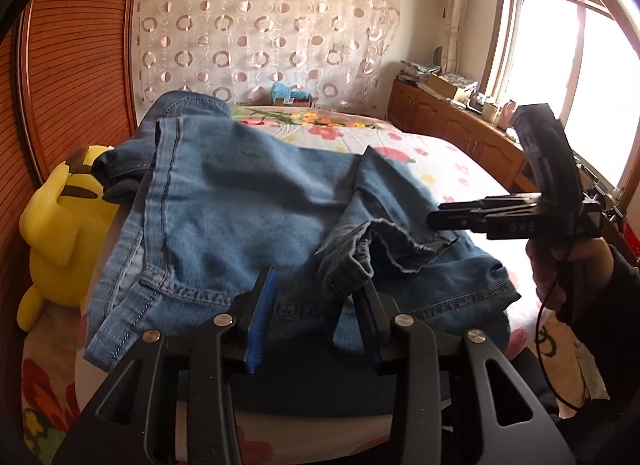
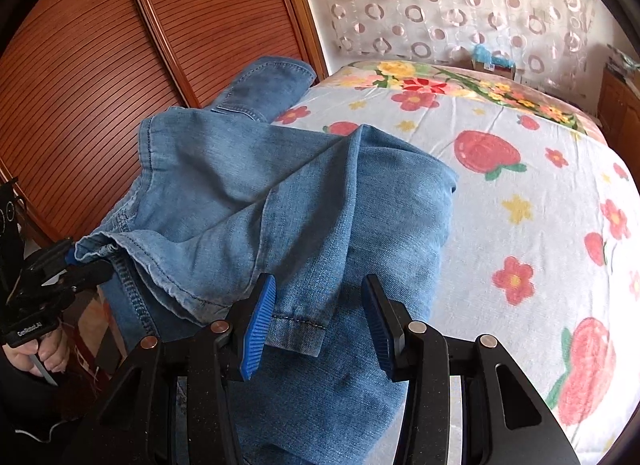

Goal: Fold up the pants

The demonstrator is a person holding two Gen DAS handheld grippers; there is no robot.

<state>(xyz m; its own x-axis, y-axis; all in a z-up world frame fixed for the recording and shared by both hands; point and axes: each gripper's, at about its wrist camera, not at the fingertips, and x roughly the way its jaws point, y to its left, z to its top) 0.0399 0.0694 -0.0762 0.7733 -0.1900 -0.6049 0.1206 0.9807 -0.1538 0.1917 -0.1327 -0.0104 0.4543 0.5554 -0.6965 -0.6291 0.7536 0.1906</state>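
Blue jeans (image 1: 240,201) lie folded and rumpled on the flowered bed sheet (image 1: 440,153). My left gripper (image 1: 316,321) stands open over the near edge, with a hanging fold of denim between its fingers and its pads clear of the cloth. In the right wrist view the jeans (image 2: 240,185) fill the middle. My right gripper (image 2: 320,325) is open around a leg hem (image 2: 300,329) that rests by the left blue pad (image 2: 260,325). The left gripper (image 2: 86,265) sits at the other hem on the left. The right gripper (image 1: 436,219) shows from the side at the right.
A yellow plush toy (image 1: 56,233) sits left of the jeans, against the slatted wooden wardrobe (image 1: 72,65). Beyond the bed run a wooden cabinet (image 1: 460,125) and a bright window (image 1: 580,65). The sheet (image 2: 520,185) stretches bare to the right. A hand (image 2: 44,353) holds the left gripper.
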